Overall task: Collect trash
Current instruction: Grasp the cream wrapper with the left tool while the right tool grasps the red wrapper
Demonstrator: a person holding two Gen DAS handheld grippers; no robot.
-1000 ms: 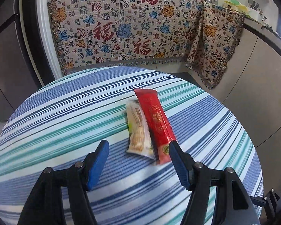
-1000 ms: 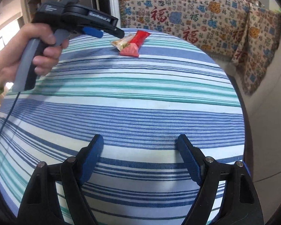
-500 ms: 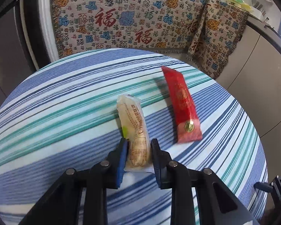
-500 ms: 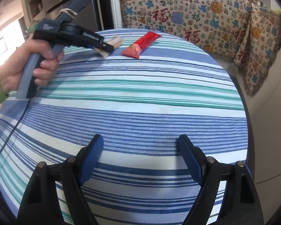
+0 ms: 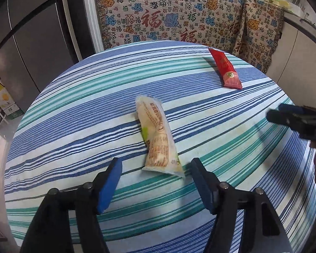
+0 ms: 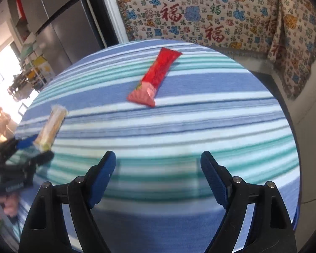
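A pale yellow snack wrapper lies on the round striped table. Its near end sits between the blue pads of my left gripper, whose jaws are opening and do not press on it. A red wrapper lies apart at the far right. In the right wrist view, my right gripper stands open over bare cloth with nothing between its fingers. The red wrapper lies ahead of it. The pale wrapper and left gripper are at the left edge, blurred.
A patterned cloth hangs over the counter behind the table. A grey fridge stands at the back left, with cluttered shelves beside it. The table's curved edge drops off close on the right.
My left gripper shut on the pale wrapper, pulled it away from the red one toward the near left, then opened off it. My right gripper moved closer to the red wrapper.
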